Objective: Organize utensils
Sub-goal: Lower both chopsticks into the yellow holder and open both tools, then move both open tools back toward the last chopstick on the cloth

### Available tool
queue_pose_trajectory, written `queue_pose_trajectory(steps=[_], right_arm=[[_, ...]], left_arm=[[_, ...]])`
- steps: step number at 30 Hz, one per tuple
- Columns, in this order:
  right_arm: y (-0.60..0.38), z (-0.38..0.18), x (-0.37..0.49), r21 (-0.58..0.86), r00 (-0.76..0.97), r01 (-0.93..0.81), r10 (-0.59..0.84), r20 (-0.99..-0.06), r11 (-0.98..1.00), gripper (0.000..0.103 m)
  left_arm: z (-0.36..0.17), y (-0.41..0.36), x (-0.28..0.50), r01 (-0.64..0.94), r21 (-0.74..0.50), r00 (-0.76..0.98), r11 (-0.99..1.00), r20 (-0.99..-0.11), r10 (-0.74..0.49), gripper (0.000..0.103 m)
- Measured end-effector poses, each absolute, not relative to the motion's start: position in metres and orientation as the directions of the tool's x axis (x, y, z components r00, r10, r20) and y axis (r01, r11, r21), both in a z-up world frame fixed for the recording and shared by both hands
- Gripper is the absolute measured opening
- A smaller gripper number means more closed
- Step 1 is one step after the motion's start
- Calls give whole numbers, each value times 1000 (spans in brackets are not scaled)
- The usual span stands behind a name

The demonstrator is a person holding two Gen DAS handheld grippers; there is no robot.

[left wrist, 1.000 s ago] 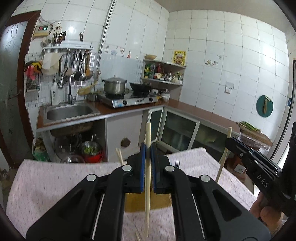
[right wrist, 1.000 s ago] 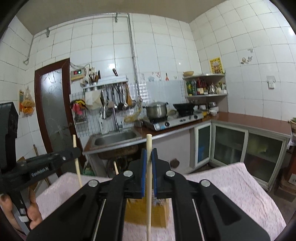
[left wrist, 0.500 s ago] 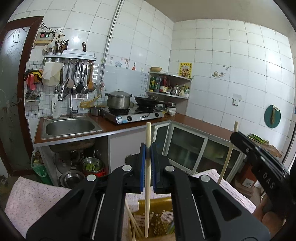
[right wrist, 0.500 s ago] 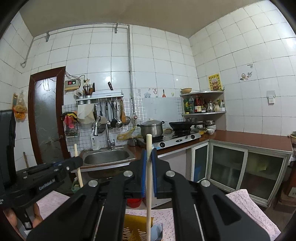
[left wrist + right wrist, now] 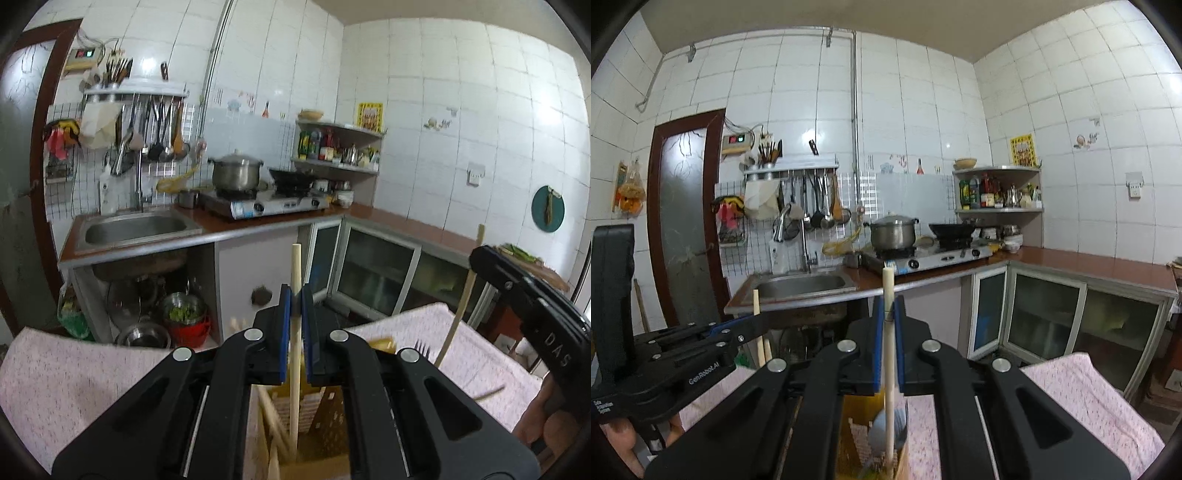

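My left gripper [image 5: 295, 295] is shut on an upright wooden chopstick [image 5: 295, 266]. Its lower end reaches down into a yellow utensil holder [image 5: 306, 406] on the pink tablecloth [image 5: 74, 369], beside other chopsticks [image 5: 273, 417] and a fork [image 5: 421, 347]. My right gripper [image 5: 888, 306] is shut on a second upright chopstick [image 5: 888, 288], whose lower end dips into the same holder [image 5: 857, 435] next to a grey spoon [image 5: 881, 428]. Each gripper shows in the other's view: the right gripper [image 5: 480, 258] at the right edge, the left gripper [image 5: 753, 321] at the left.
Behind the table runs an L-shaped counter with a sink [image 5: 136, 225], a gas stove [image 5: 266, 206] bearing a pot [image 5: 236, 173], and glass-door cabinets [image 5: 373, 273]. Bowls and pans [image 5: 181, 314] sit under the sink. A person's hand [image 5: 554, 421] holds the right gripper.
Both grippers have come down and forward with their chopsticks. The yellow holder now sits right under the jaws, and both chopstick ends reach lower into it.
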State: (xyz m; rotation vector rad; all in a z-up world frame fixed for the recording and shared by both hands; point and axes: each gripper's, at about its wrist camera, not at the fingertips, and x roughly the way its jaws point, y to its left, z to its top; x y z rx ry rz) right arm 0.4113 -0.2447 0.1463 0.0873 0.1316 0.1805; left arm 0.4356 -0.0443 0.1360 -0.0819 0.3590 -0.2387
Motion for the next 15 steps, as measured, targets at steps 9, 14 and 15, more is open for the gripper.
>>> queue_pose_trajectory(steps=[9, 14, 15], right_arm=[[-258, 113, 402, 158, 930, -185, 224, -290, 970, 11], [-271, 111, 383, 181, 928, -158, 208, -309, 971, 60], [-273, 111, 379, 183, 926, -151, 204, -318, 971, 60]], left_arm=[[108, -30, 412, 161, -145, 870, 976, -447, -210, 48], [115, -19, 377, 134, -127, 870, 983, -459, -178, 70], [114, -17, 372, 132, -119, 867, 984, -467, -173, 74]])
